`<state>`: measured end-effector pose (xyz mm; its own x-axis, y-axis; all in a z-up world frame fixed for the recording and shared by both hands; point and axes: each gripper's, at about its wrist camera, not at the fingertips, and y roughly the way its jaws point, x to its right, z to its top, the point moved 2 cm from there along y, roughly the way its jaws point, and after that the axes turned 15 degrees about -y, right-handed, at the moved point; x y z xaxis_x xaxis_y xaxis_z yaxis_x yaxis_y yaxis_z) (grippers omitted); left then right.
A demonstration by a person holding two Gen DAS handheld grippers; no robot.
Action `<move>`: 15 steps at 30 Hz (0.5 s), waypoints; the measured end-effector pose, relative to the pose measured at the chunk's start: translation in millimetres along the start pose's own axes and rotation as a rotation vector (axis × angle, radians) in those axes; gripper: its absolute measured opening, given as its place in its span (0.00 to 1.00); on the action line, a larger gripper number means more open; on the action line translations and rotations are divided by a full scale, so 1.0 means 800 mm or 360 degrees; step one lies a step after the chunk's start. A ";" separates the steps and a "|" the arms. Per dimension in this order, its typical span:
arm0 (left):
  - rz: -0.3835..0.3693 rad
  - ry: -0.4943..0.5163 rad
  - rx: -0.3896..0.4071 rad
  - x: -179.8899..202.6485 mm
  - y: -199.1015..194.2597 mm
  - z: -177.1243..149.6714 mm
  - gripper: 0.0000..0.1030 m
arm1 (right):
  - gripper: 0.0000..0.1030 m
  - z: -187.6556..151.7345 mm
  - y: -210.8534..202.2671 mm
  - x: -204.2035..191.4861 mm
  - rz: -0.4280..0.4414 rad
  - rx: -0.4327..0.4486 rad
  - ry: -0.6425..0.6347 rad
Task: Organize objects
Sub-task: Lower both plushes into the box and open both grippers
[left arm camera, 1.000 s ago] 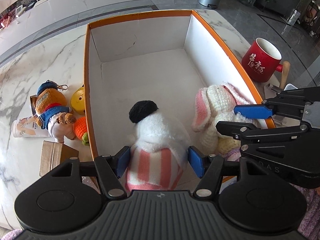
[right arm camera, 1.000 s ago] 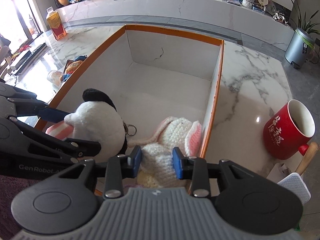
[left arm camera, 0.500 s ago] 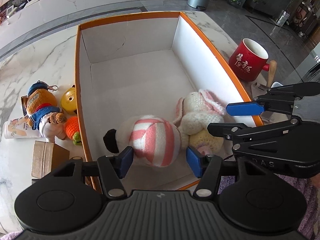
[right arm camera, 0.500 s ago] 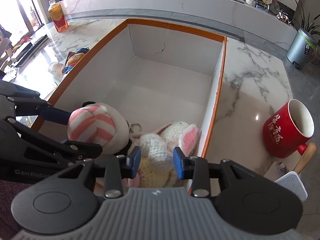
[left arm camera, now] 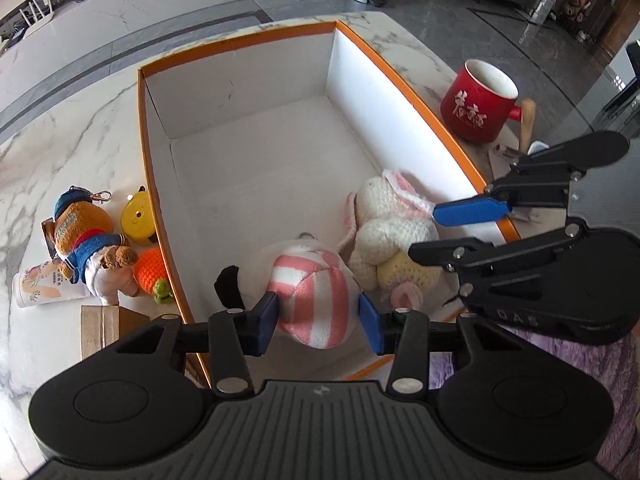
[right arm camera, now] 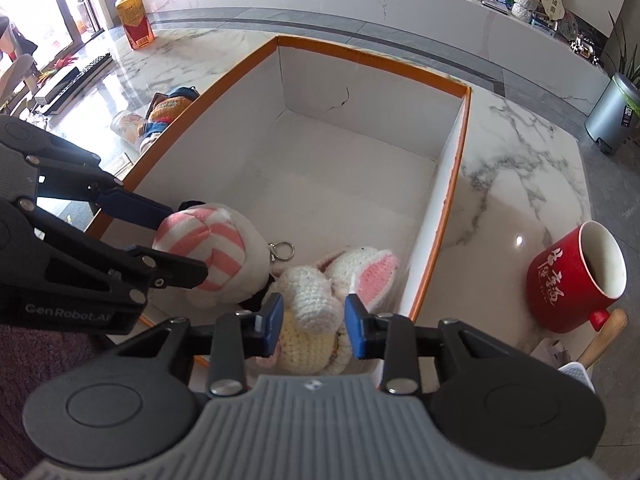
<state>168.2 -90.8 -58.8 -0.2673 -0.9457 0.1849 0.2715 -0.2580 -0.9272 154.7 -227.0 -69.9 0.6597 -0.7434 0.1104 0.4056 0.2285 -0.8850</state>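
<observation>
Gripping the striped plush [left arm camera: 316, 300], my left gripper [left arm camera: 318, 318] has its blue fingers [left arm camera: 266, 316] pressed against both sides of the pink-and-white body, closed down to the toy's width. The toy lies inside the orange-rimmed box [left arm camera: 256, 40], at the near end, with its black ear [left arm camera: 228, 284] pointing toward the left wall and a metal key ring [right arm camera: 282, 249] showing on its far side.

My right gripper [right arm camera: 314, 326] is positioned over the crocheted bunny [right arm camera: 320, 308], which rests in the near right corner of the box, touching the striped plush. The right fingers [right arm camera: 356, 330] stand moderately apart on either side of the bunny's white head; I cannot tell whether the pads make contact with the yarn. One pink-lined ear [right arm camera: 376, 276] lies toward the right wall.

Outside the box, on the marble counter [right arm camera: 516, 184]:
- Left side: a brown bear plush [left arm camera: 86, 236], a yellow round toy [left arm camera: 138, 220], an orange crocheted carrot [left arm camera: 154, 270], a tipped paper cup [left arm camera: 36, 286] and a small cardboard box [left arm camera: 100, 328], grouped near the box wall.
- Right side: a red mug [right arm camera: 576, 276] with white lettering, and a wooden handle [right arm camera: 602, 336] just beside it.
- Far left: a juice bottle [right arm camera: 134, 20].
</observation>
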 end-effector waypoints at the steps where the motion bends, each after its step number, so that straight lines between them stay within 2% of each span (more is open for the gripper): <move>1: 0.0000 0.0011 -0.0041 0.000 0.001 -0.004 0.50 | 0.30 0.000 0.001 -0.001 0.0008 -0.0011 -0.0012; 5: -0.0030 -0.0064 -0.0087 -0.010 0.004 -0.003 0.49 | 0.27 0.002 0.004 -0.004 0.0013 -0.0026 -0.0046; 8: -0.0031 -0.0081 -0.0073 -0.006 0.007 0.004 0.49 | 0.27 0.005 0.007 -0.006 0.0008 -0.0039 -0.0074; 11: -0.0032 -0.0086 -0.0160 -0.002 0.024 0.006 0.49 | 0.27 0.006 0.007 -0.008 -0.0014 -0.0061 -0.0116; 12: -0.0043 -0.0104 -0.0198 -0.003 0.032 0.005 0.48 | 0.27 0.006 0.008 -0.008 -0.0025 -0.0073 -0.0134; 13: -0.0120 -0.0155 -0.0221 -0.008 0.034 0.006 0.44 | 0.27 0.005 0.009 -0.007 -0.0023 -0.0086 -0.0143; 15: -0.0131 -0.0215 -0.0217 -0.012 0.038 0.009 0.43 | 0.27 0.002 0.011 -0.005 -0.0005 -0.0106 -0.0151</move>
<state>185.7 -91.3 -86.4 -0.1543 -0.9429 0.2953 0.1239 -0.3150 -0.9410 156.5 -220.5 -77.4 0.7169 -0.6802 0.1527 0.3669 0.1819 -0.9123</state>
